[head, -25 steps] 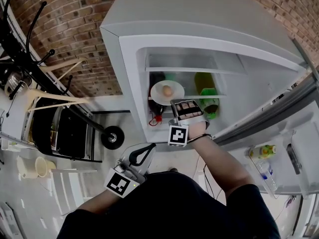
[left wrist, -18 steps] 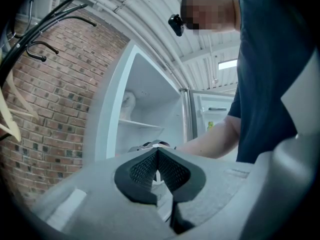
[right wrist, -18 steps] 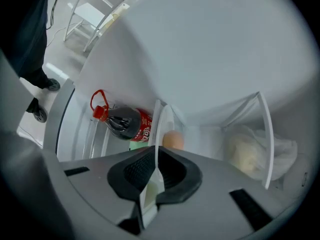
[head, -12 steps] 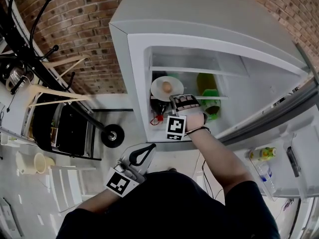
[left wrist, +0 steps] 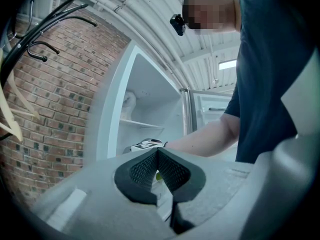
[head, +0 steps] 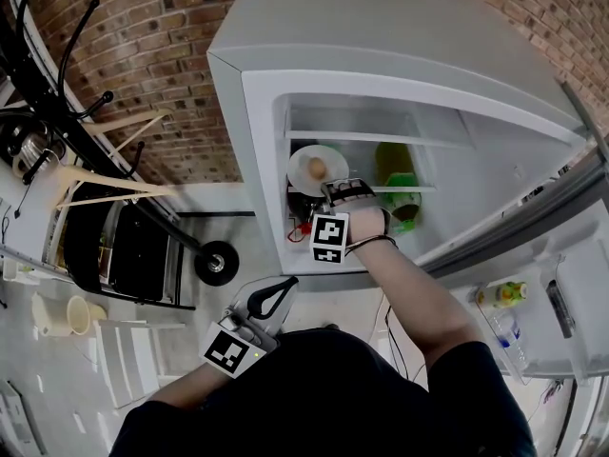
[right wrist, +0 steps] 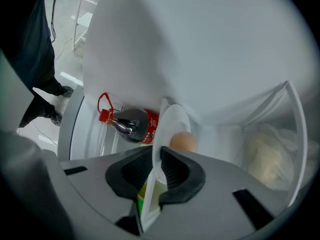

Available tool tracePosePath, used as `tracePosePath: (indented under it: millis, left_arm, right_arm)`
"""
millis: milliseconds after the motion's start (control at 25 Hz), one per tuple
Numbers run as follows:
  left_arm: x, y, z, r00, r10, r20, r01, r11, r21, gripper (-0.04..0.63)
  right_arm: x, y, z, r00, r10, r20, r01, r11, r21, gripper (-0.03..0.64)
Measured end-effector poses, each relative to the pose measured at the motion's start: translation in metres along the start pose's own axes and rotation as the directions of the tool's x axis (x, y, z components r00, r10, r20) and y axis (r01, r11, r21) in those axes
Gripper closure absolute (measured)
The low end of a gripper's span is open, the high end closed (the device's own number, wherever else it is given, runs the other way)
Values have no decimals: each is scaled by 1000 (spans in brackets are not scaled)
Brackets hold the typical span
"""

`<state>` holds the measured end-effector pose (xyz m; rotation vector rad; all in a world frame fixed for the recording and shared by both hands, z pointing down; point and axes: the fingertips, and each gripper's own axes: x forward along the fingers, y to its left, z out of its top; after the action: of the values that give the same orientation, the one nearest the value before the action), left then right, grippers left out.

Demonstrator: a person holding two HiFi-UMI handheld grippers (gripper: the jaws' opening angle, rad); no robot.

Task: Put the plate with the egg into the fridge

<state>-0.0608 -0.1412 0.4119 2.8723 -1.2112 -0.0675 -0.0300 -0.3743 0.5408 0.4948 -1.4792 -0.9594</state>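
White plate (head: 303,177) with the brown egg (head: 317,168) on it is sitting in the open fridge (head: 400,55), at the level of the glass shelf (head: 423,187). The right gripper (head: 335,190) is reaching into the compartment and pinching the plate's near rim. In the right gripper view its jaws are pressing on the thin edge of the plate (right wrist: 170,126), with the egg (right wrist: 183,141) lying just beyond them. A dark bottle with a red cap (right wrist: 129,124) is lying below the plate, and a green bottle (head: 398,184) is standing to its right. Whether the plate is already bearing on the shelf or hanging just above it is not showing clearly.

The left gripper (head: 271,296) is hanging low by the person's body, well apart from the fridge, its jaws pressed together on nothing (left wrist: 157,171).

Most of the job is looking done: the door is standing open and the plate is inside. What is remaining, by my reading, is settling it flat, letting go of the rim and drawing the arm out.
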Motion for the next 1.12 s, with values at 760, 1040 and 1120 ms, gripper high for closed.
tracePosePath:
  millis: [760,1040,1120]
  left_arm:
    - [4,-4,-4,999,-34,-21,34,999,2,591]
    - [7,-4,-3,999,-47,-15,47,999,2,591]
    - [9,-4,-3,999,-52,-13,52,999,0,591]
  right_arm:
    - [-31,-1,4,989,-134,65,127,987,99,489]
    - [-83,5,2,980,-154,129,114,955,273,491]
    - [-99,7,1,975,-155,159,92,934,346,491]
